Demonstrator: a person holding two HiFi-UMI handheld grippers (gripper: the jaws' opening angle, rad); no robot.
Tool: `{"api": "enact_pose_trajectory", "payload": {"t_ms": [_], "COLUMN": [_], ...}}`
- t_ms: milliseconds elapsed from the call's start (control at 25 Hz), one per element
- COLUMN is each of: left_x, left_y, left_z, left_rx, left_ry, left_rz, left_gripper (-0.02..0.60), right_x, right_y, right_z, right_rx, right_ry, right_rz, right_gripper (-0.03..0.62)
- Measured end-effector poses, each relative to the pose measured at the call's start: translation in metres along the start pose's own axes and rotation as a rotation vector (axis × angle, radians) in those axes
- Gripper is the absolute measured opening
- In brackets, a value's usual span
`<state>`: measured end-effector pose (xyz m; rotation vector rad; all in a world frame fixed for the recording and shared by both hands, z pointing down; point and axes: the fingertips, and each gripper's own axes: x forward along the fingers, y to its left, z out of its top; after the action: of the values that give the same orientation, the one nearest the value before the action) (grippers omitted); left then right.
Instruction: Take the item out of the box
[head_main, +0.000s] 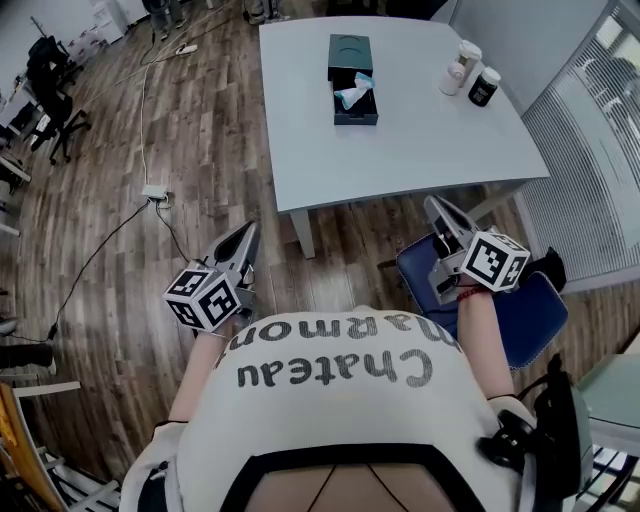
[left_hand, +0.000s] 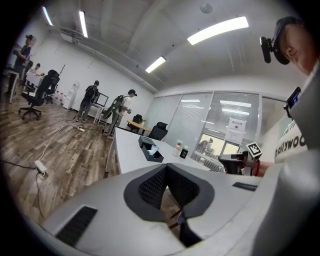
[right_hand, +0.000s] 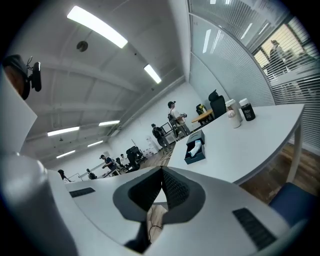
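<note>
A dark box lies on the white table, its lid set just behind it. A pale teal and white item rests inside the open box. Both grippers hang close to my body, short of the table's near edge and well away from the box. My left gripper is shut with nothing in it, and so is my right gripper. The box shows far off beyond the left gripper. From the right gripper the box and its item are also distant.
Two white cups and a dark jar stand at the table's far right. A blue chair sits under my right arm. A power strip with cables lies on the wood floor at left. Office chairs and people stand farther off.
</note>
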<state>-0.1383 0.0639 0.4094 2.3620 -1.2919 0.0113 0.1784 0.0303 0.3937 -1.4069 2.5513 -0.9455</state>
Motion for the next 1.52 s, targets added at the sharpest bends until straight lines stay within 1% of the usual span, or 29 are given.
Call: {"api": "enact_pose_trajectory", "payload": {"t_ms": [120,440,680,840,1040,1160,1360,1520], "left_x": [-0.006,-0.009,-0.003,0.003,0.014,0.026,0.045,0.064], "left_y": [0.006,0.021,0.031,0.037,0.047,0.054,0.062,0.068], "left_z": [-0.006,-0.014,-0.013,-0.007,0.009,0.015,0.036,0.045], "left_rx": [-0.008,-0.032,-0.030,-0.025,-0.018,-0.035,-0.027,-0.024], "left_ry": [0.002,0.018,0.021,0.016,-0.017,-0.032,-0.060,-0.064], "left_rz": [0.006,0.026,0.037,0.050,0.069,0.079,0.089,0.097], "left_gripper": [-0.008,-0.008,-0.008,-0.008,-0.008,-0.008,-0.008,-0.009], "right_x": [0.005,0.017,0.036,0.047,0.066,0.082,0.106,0.122], "right_y": [0.003,0.001,-0.002,-0.013,-0.015,-0.020,-0.027,-0.035], "right_z": [-0.016,-0.018,-0.021,-0.012,0.002,0.009,0.037,0.049], "right_rx": [0.049,0.003,0.027,-0.005,-0.010,-0.020,-0.063,-0.072], "right_ry": [0.036,0.058,0.081,0.078,0.081,0.094,0.083,0.086], "right_rz": [0.006,-0.014,0.004,-0.011,0.016,0.026,0.041,0.058], "right_gripper": [0.000,0.000,0.000,0.000,0.000,0.000,0.000,0.000]}}
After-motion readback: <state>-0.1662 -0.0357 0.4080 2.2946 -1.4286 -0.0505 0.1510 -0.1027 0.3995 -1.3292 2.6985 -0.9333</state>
